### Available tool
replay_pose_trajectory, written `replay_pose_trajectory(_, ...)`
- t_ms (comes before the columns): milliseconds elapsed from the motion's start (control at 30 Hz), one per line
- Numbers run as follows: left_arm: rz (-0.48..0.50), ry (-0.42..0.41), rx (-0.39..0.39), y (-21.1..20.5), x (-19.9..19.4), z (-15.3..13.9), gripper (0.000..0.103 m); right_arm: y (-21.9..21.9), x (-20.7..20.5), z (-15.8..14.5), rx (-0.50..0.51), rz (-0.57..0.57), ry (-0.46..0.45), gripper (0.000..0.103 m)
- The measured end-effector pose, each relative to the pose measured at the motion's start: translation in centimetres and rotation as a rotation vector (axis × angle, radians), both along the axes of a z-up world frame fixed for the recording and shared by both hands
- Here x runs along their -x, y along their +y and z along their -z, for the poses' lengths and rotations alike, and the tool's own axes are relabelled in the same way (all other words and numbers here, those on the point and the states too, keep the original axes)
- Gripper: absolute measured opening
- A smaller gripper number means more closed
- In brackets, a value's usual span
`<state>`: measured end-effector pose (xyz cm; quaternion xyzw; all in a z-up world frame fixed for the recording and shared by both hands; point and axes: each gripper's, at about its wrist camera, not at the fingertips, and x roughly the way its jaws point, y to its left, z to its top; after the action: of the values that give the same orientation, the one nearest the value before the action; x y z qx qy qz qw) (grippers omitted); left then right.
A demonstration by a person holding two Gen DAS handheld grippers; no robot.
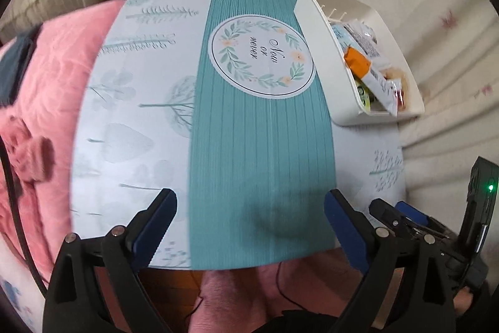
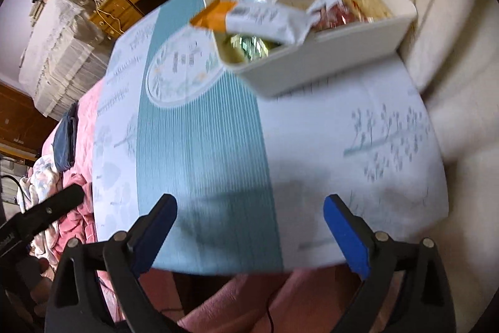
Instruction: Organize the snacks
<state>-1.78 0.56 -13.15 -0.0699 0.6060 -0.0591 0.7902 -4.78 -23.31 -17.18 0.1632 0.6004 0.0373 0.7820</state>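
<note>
Snacks (image 2: 274, 8) are all lying in the white bin (image 1: 349, 102) at the bench's (image 1: 255, 145) far right corner; both tongs (image 1: 251, 227) (image 2: 249, 227) are hanging wide, empty.

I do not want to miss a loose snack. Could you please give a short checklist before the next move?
1. Left gripper jaws open, nothing held: ok.
2. Right gripper jaws open, nothing held: ok.
3. Snacks lie inside the white bin: ok.
4. Orange-and-white packet fully inside: not ok, its end sticks out over the rim.
5. No snack left on the tablecloth: ok in both views.
6. Bin stands fully on the table: cannot tell.
</note>
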Motion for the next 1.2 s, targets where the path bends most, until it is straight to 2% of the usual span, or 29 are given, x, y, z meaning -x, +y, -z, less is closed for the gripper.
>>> replay_pose_trajectory(133,0.04,0.027,-0.098,0.0,0.4,-2.4,0.097,0.7,1.5,-1.1,0.02,0.008,0.076,0.096)
replay_pose_trajectory(267,0.039,0.011,-0.101,0.0,0.8,-5.5,0.097,0.7,2.7,-3.8,-0.015,0.004,0.114,0.097)
replay_pose_trajectory(333,0.018,-0.01,-0.083,-0.1,1.0,-7.3,0.097,1.0,3.1,-5.7,0.001,-0.023,0.107,0.099)
replay_pose_trajectory(567,-0.032,-0.162,-0.136,-2.2,3.0,-13.0,0.097,2.1,3.7,-13.1,0.017,-0.13,-0.005,0.102)
replay_pose_trajectory(700,-0.058,-0.241,-0.184,-3.9,5.0,-15.1,0.097,1.9,4.7,-16.7,0.044,-0.146,-0.132,0.103)
replay_pose_trajectory(767,-0.074,-0.258,-0.193,-4.3,5.5,-15.5,0.097,1.7,5.2,-18.0,0.057,-0.163,-0.204,0.103)
replay_pose_trajectory(933,-0.138,-0.28,-0.221,-4.7,7.0,-15.4,0.097,1.5,6.7,-19.2,0.083,-0.169,-0.312,0.103)
replay_pose_trajectory(1033,-0.155,-0.29,-0.212,-4.9,7.7,-15.0,0.102,1.4,7.0,-19.0,0.09,-0.172,-0.319,0.103)
replay_pose_trajectory(1100,-0.163,-0.322,-0.241,-5.3,8.5,-15.0,0.102,1.0,7.4,-18.8,0.087,-0.164,-0.324,0.103)
replay_pose_trajectory(1200,-0.167,-0.35,-0.227,-5.7,9.4,-15.0,0.102,0.8,7.7,-18.2,0.068,-0.159,-0.318,0.103)
